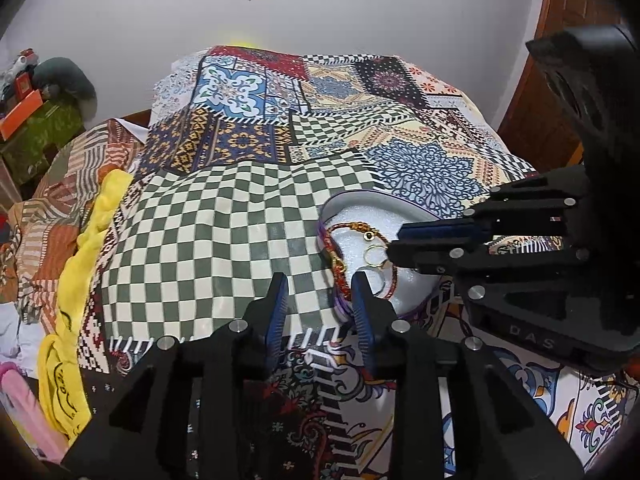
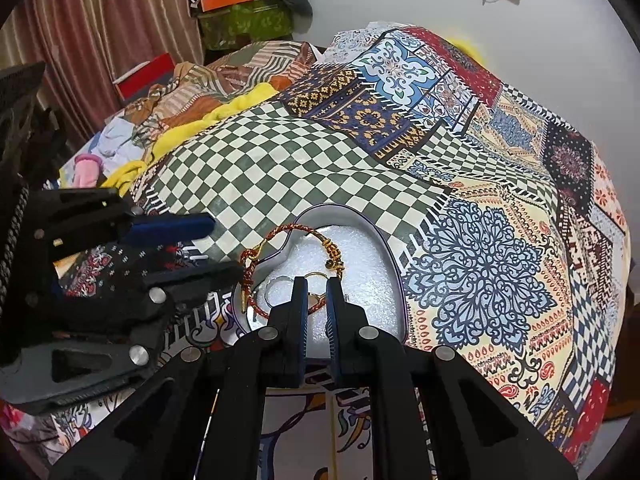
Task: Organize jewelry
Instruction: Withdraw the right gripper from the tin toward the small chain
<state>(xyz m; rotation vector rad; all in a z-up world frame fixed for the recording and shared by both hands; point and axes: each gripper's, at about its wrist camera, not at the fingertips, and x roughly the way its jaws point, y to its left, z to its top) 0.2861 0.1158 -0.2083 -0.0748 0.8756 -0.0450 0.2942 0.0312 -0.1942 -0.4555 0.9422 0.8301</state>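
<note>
While left tongs [image 1: 320, 292] gape, right tongs [image 2: 317, 286] pinch ring [image 2: 316, 276].

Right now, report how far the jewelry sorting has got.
Done: gold rings lie on the foam inside the heart-shaped tin. In hand: the right gripper is shut at the rings; the left gripper is open, holding nothing. Left: the braided red-gold bracelet still hangs over the tin's rim.

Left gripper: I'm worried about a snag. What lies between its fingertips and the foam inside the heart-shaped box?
The right wrist view shows the red-gold bracelet, draped over the box's rim, right beside the left gripper.
</note>
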